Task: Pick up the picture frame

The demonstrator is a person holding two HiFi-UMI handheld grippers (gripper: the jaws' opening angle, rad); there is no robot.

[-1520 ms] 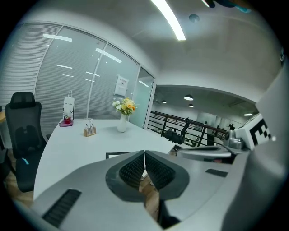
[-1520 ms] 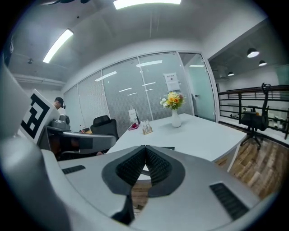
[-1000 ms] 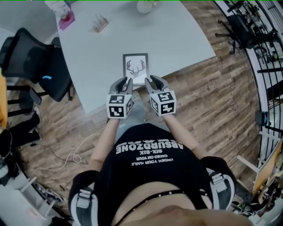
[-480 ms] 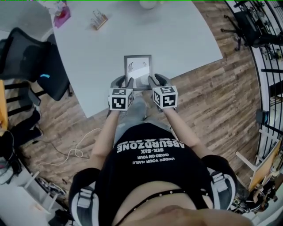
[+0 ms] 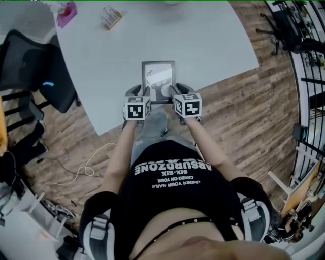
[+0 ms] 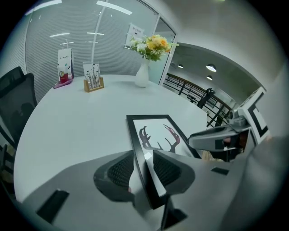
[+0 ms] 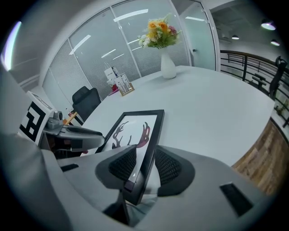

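Observation:
The picture frame point(image 5: 158, 76), black-rimmed with an antler print, lies flat on the white table point(image 5: 203, 40) close to its near edge. My left gripper point(image 5: 139, 92) is at the frame's near left corner. In the left gripper view the frame point(image 6: 156, 135) has its left rail between the open jaws of the left gripper point(image 6: 143, 169), with a gap showing beside it. My right gripper point(image 5: 180, 91) is at the near right corner. There the right rail of the frame point(image 7: 133, 131) runs between the open jaws of the right gripper point(image 7: 145, 164).
A white vase of flowers point(image 6: 143, 67) stands at the table's far side. A wooden card holder point(image 5: 110, 19) and a pink packet point(image 5: 66, 12) sit at the far left. A black office chair point(image 5: 30, 66) stands left of the table. Black railings point(image 5: 304, 76) run along the right.
Both grippers have come down and forward from just short of the frame's near edge. Each now straddles a side rail at a near corner. The frame has not moved.

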